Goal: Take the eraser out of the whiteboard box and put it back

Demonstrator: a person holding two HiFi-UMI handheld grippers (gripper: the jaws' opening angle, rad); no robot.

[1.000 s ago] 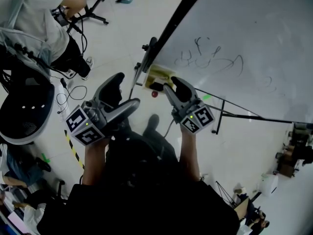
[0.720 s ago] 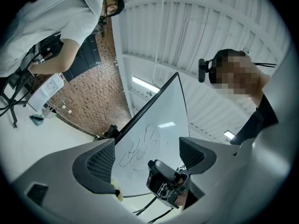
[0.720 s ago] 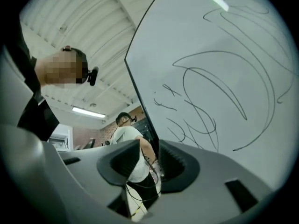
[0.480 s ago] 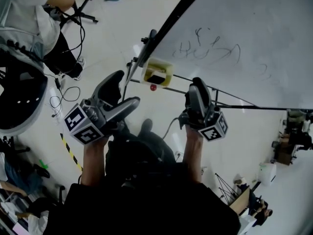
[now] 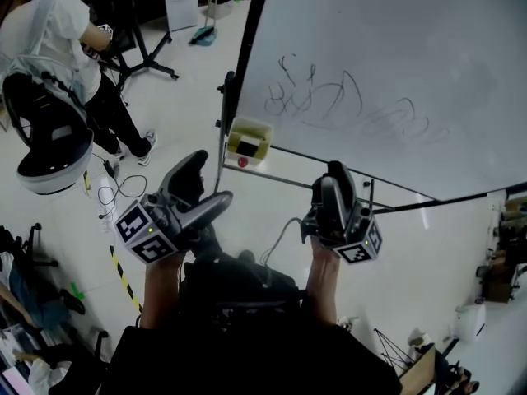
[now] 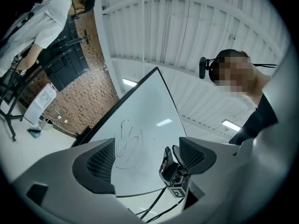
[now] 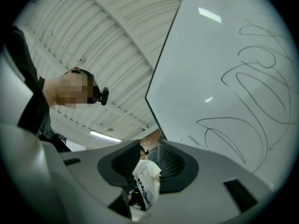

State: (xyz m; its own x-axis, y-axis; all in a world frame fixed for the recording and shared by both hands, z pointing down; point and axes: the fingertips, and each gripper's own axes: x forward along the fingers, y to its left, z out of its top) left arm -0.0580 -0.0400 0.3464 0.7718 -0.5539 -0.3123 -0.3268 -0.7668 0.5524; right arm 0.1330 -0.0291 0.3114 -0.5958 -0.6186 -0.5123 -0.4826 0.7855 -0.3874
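A small yellowish box (image 5: pixel 249 135) hangs on the lower left corner of the whiteboard (image 5: pixel 387 64). A dark shape inside it (image 5: pixel 246 148) looks like the eraser. My right gripper (image 5: pixel 334 171) is off to the right of the box, below the board's bottom edge and pointing up at it. Its jaws have just been closing to a narrow gap, and in the right gripper view (image 7: pixel 148 158) that gap holds nothing. My left gripper (image 5: pixel 206 181) hangs below the box with its jaws wide apart and empty (image 6: pixel 145 158). Between them I see the board and the right gripper (image 6: pixel 172 171).
A person in a white shirt (image 5: pixel 51 41) stands at the upper left beside a round black-and-white chair (image 5: pixel 51 148). Cables (image 5: pixel 115 183) and yellow-black tape (image 5: pixel 125 262) lie on the floor. The board's stand bars (image 5: pixel 296 183) run under the box. Clutter lines the right edge (image 5: pixel 501 262).
My right gripper has drawn back from the box, gone right and risen, with its jaws narrower. The dark shape stays in the box. My left gripper has shifted slightly.
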